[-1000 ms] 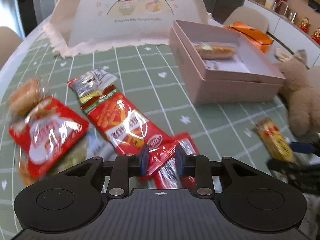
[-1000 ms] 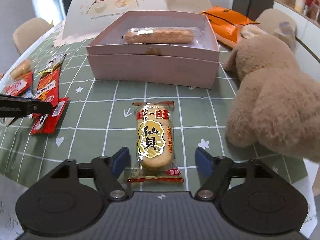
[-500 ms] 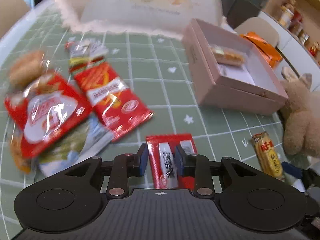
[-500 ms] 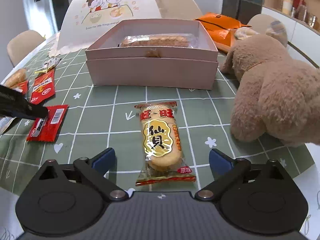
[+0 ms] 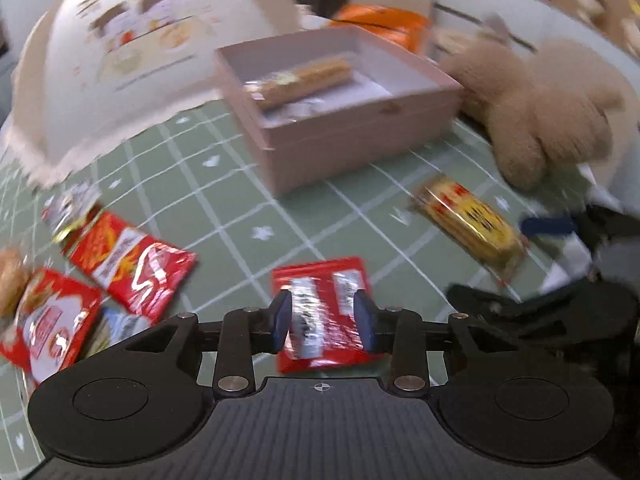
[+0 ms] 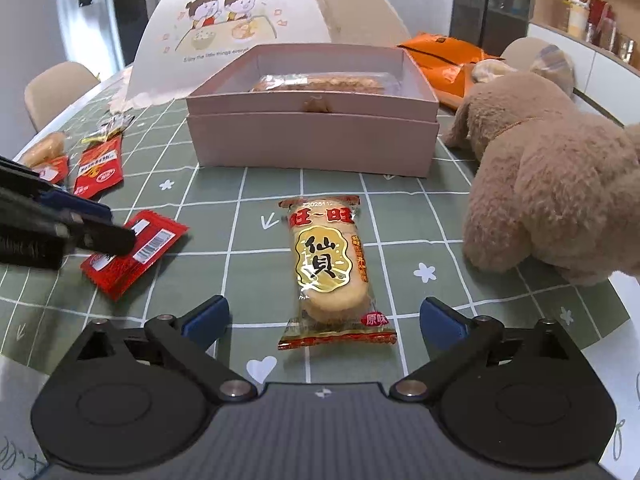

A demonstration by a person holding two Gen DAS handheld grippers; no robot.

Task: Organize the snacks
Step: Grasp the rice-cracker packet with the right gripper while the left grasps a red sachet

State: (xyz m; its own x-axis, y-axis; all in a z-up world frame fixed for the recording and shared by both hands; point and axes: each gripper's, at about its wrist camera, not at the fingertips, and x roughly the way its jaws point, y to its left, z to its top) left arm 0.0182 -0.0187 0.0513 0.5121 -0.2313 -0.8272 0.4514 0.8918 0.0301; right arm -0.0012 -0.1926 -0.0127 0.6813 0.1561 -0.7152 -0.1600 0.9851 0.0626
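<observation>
- The red snack packet (image 5: 322,308) lies flat on the green checked tabletop (image 5: 240,216), between the jaws of the left hand-held gripper (image 5: 323,316), which are opening around it, likely releasing it.
- The rice cracker packet (image 6: 330,268) lies lengthwise before the right hand-held gripper (image 6: 323,318), whose jaws stand wide apart and empty, seemingly lined up for a pick.
- The pink box (image 6: 312,136) beyond already holds one wrapped snack (image 6: 320,82).
- Only the left view shows the jaw gap around the packet; the right view shows its barcode.

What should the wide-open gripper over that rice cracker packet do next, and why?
Probably ease the right gripper down and close on the rice cracker packet: its jaws are wide open, the packet lies flat between them, and the pink box just beyond has room.
</observation>
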